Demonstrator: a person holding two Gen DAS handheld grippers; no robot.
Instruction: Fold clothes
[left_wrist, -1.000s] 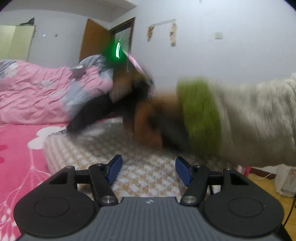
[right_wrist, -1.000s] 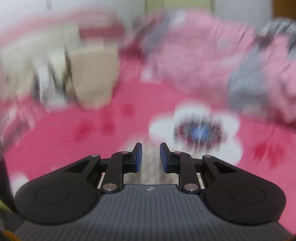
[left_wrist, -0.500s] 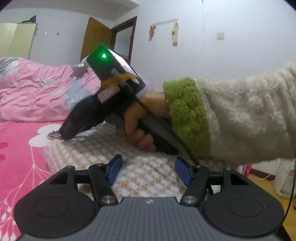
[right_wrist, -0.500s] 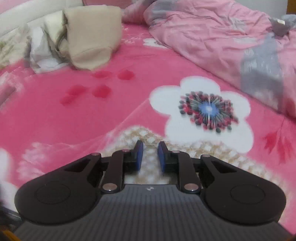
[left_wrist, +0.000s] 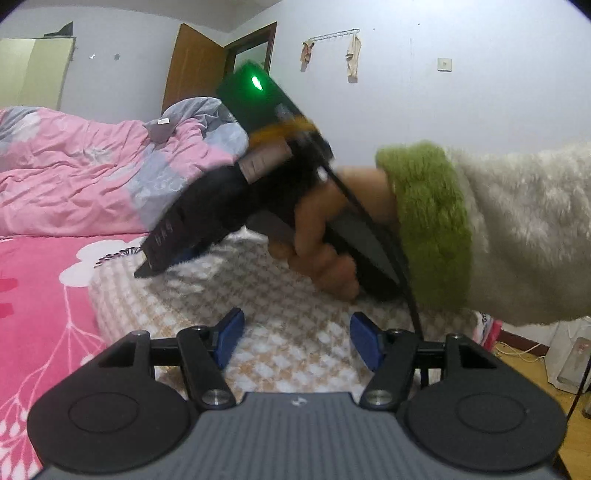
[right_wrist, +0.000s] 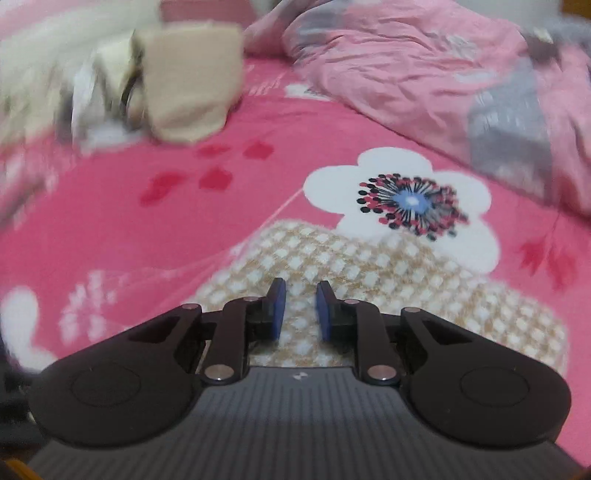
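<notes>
Lying folded on the pink flowered bedsheet (right_wrist: 110, 221), the beige-and-white checked garment (left_wrist: 295, 332) fills the space ahead of both grippers. From the left wrist view, the left gripper (left_wrist: 297, 339) has its blue pads spread wide with nothing between them; the garment lies just beyond and below the fingertips, not touching them. Across it, a hand (left_wrist: 325, 236) in a fluffy cream sleeve with a green cuff (left_wrist: 428, 229) holds the right gripper (right_wrist: 298, 310) tilted down toward the garment's far edge. From the right wrist view, its pads stand only a narrow gap apart, over the knit and gripping nothing. A rumpled pink quilt (right_wrist: 424, 74) lies beyond.
</notes>
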